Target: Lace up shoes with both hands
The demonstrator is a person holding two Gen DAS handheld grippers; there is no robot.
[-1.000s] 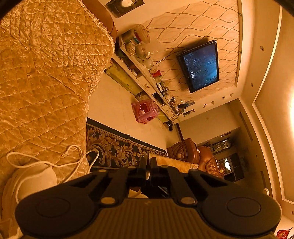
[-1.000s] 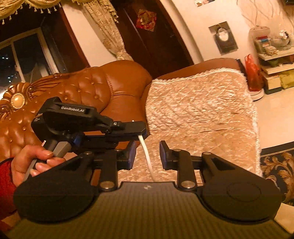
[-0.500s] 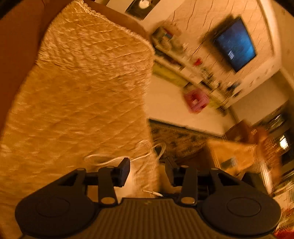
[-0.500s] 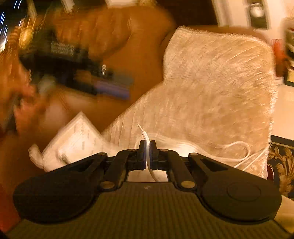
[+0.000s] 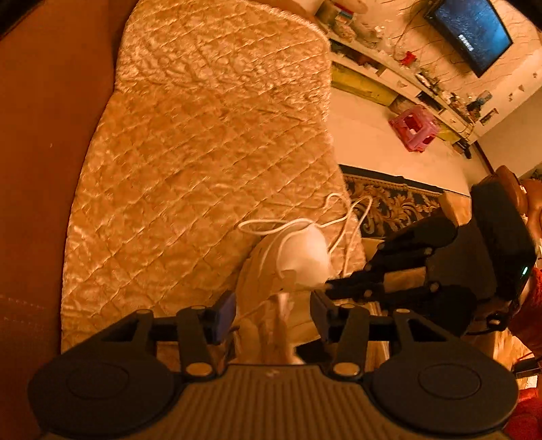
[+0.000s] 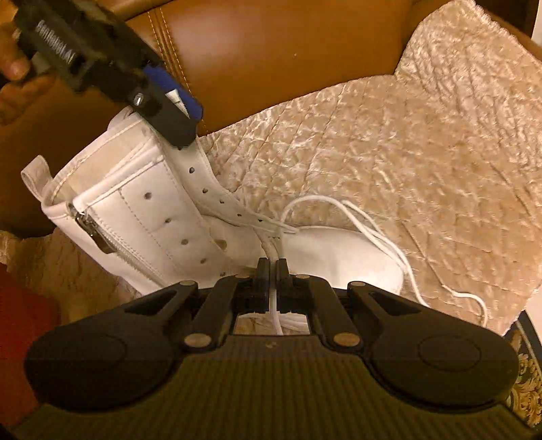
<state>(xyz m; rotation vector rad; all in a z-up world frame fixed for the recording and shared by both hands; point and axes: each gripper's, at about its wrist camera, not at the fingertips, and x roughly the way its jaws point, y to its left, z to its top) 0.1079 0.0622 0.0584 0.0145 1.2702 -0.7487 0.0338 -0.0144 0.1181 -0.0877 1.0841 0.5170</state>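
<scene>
Quilted golden cover (image 5: 210, 142) drapes the seat of a brown leather sofa (image 6: 277, 50), and on it stands a white lace-up boot (image 6: 152, 216), toe toward the seat's front edge. Beyond the seat we see a patterned carpet (image 5: 389, 206), a pink stool (image 5: 415, 128) and a wall-mounted television (image 5: 471, 32). Our right gripper (image 6: 272, 267) has its jaws pressed together on the white shoelace (image 6: 366, 223) just beside the lowest eyelets, the free length trailing in loops across the cover. Our left gripper (image 5: 272, 313) hangs over the boot's collar with jaws partway apart and opening; the upper's edge stands between them, unpinched. A hand (image 6: 13, 67) grips its handle.
</scene>
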